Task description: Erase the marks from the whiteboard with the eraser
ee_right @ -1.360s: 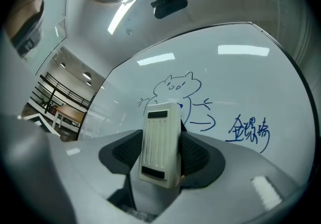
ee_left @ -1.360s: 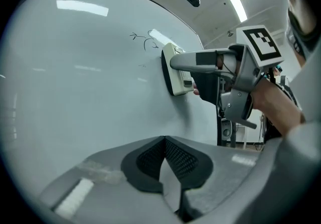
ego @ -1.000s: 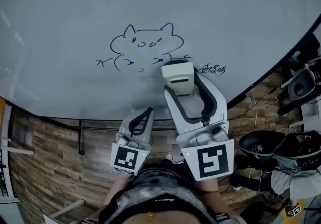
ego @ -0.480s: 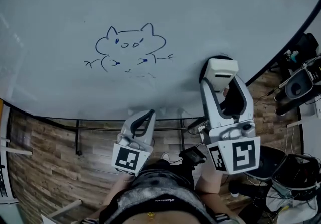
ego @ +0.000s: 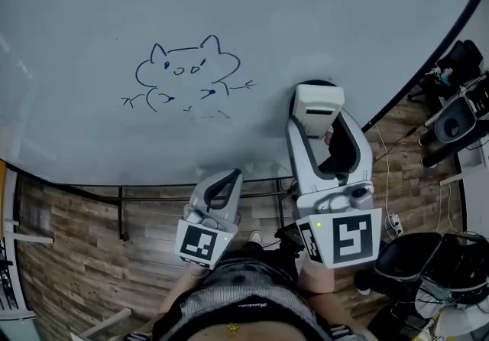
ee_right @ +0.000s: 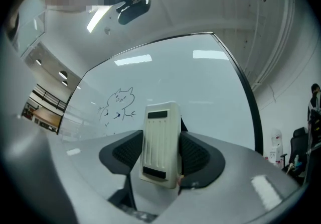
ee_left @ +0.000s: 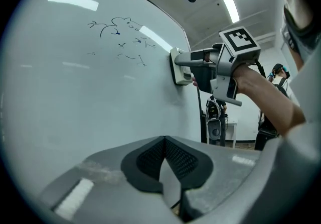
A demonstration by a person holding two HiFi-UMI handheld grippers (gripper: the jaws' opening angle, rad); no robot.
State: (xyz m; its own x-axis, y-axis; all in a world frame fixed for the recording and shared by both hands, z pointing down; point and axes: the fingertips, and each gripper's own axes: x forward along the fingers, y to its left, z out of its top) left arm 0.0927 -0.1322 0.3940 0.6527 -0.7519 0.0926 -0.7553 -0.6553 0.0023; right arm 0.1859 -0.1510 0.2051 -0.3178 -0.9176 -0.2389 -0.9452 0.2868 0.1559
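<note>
A blue cat-like drawing (ego: 186, 76) is on the whiteboard (ego: 321, 11); it also shows in the left gripper view (ee_left: 120, 29) and the right gripper view (ee_right: 118, 106). My right gripper (ego: 316, 114) is shut on the white eraser (ego: 317, 108), which presses on the board to the right of the drawing, apart from it. The eraser (ee_right: 160, 143) stands upright between the jaws. From the left gripper view, the eraser (ee_left: 177, 66) lies flat against the board. My left gripper (ego: 221, 183) hangs below the board's lower edge, shut on nothing.
The board's dark frame (ego: 428, 53) curves down the right side. Beyond it stand chairs and cables (ego: 458, 125) on the wooden floor (ego: 92, 255). A metal rail (ego: 122, 209) runs under the board.
The right gripper swept the eraser right from beside the drawing; the small scribble at the drawing's lower right is gone. In the last half second it shifted slightly left. The left gripper stayed put.
</note>
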